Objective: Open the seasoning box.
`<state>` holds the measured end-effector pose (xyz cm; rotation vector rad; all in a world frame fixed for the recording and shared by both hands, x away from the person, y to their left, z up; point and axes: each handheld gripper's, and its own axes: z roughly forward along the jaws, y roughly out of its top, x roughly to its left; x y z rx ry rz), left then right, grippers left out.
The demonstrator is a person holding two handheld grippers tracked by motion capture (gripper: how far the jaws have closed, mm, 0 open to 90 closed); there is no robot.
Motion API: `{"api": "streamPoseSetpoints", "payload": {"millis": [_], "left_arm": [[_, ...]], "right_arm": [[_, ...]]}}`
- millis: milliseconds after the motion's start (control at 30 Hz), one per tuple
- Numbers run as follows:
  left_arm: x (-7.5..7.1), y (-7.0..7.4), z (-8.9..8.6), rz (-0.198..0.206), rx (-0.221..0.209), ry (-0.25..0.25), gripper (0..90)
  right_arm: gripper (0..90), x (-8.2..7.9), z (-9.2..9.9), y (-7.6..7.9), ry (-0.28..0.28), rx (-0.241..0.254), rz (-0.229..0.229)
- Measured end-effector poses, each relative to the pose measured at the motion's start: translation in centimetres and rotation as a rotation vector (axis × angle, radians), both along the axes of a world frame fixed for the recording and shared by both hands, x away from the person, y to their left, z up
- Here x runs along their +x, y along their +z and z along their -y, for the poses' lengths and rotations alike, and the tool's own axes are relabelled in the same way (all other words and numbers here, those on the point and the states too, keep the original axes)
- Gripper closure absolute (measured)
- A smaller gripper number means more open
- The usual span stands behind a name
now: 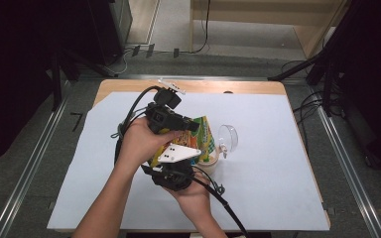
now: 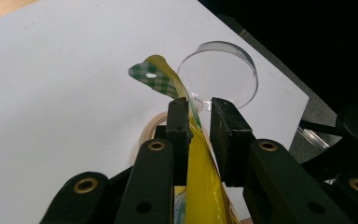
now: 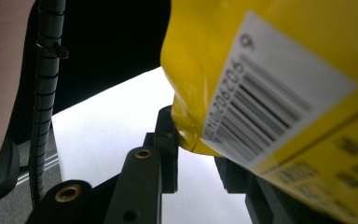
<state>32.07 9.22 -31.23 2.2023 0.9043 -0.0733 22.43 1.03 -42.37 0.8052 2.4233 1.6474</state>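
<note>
Above the middle of the white table sheet (image 1: 268, 163), both grippers hold one yellow snack bag (image 1: 206, 136) in the air. The left gripper (image 2: 199, 122) has its jaws narrowed on the bag's upper edge — one pad touches the foil, the other stands just off it. The right gripper (image 3: 196, 154) pinches a lower corner, near the barcode. A clear round lid (image 2: 219, 74) and a jar (image 1: 209, 161) stand just beyond

A glossy yellow plastic pouch (image 1: 204, 135) with a green-checked, hole-punched top corner and a white barcode label (image 3: 270, 88) is held off the white table, its top edge tilted toward a clear round plastic lid (image 1: 227, 137) lying just beside it.
</note>
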Motion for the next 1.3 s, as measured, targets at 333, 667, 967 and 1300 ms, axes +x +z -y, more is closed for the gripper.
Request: {"api": "streamPoseSetpoints", "payload": {"millis": [333, 667, 967, 1300], "left_arm": [[0.2, -0.1, -0.2, -0.012, -0.009, 0.003, 77.0], [0.3, 0.0, -0.5, -0.026, -0.022, 0.007, 79.3], [0.4, 0.2, -1.2, -0.029, -0.046, 0.010, 79.3], [0.8, -0.6, -0.8, -0.055, -0.028, 0.006, 79.1]], "right_arm": [[73.8, 0.1, -0.1, 0.1, 0.005, 0.000, -0.014], [74.0, 0.0, -0.1, 0.3, 0.016, -0.018, -0.005], [73.8, -0.1, -0.3, 0.5, 0.019, -0.029, 0.021], [73.8, 0.1, -0.2, -0.2, 0.022, -0.020, 0.002]]}}
